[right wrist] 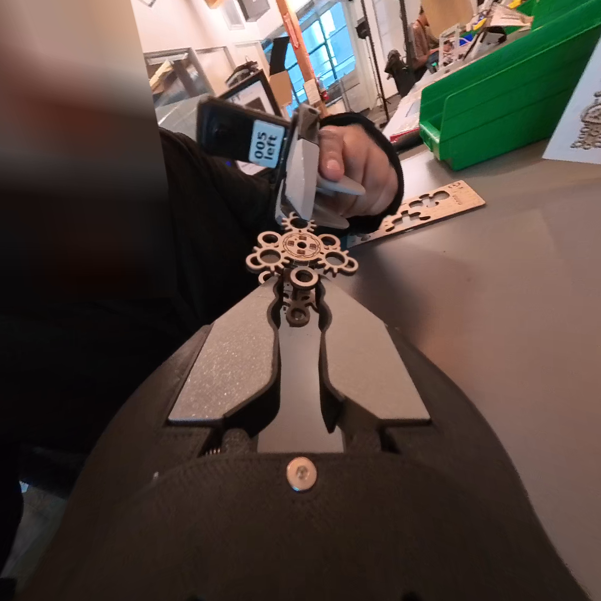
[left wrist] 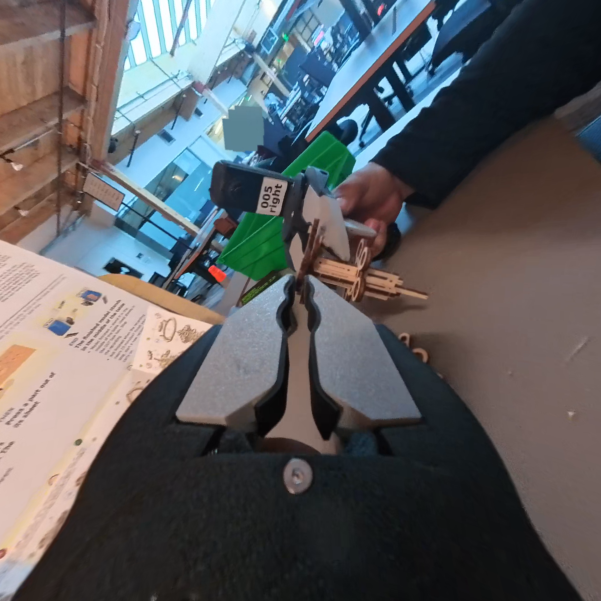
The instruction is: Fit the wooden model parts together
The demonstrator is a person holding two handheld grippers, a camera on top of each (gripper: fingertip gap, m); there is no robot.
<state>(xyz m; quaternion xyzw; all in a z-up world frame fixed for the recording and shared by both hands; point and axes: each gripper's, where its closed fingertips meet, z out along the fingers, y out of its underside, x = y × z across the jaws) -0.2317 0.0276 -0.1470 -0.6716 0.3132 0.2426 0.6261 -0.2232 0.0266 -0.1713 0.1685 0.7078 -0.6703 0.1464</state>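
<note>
A: What are the left tongs (left wrist: 300, 286) gripping?
B: They're pinching the flat ornate wooden disc (right wrist: 300, 252), held above the grey bench (right wrist: 487, 292).
A: And the right tongs (right wrist: 299, 292)?
B: Clamping the slatted wooden shaft (left wrist: 354, 276) joined to the disc.

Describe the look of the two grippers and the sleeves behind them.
Both grippers, left and right, have grey, speckled, wavy-edged fingers on a black textured body with a silver screw. Each carries a black camera with a white label. Both sleeves are black. No cables show.
</note>
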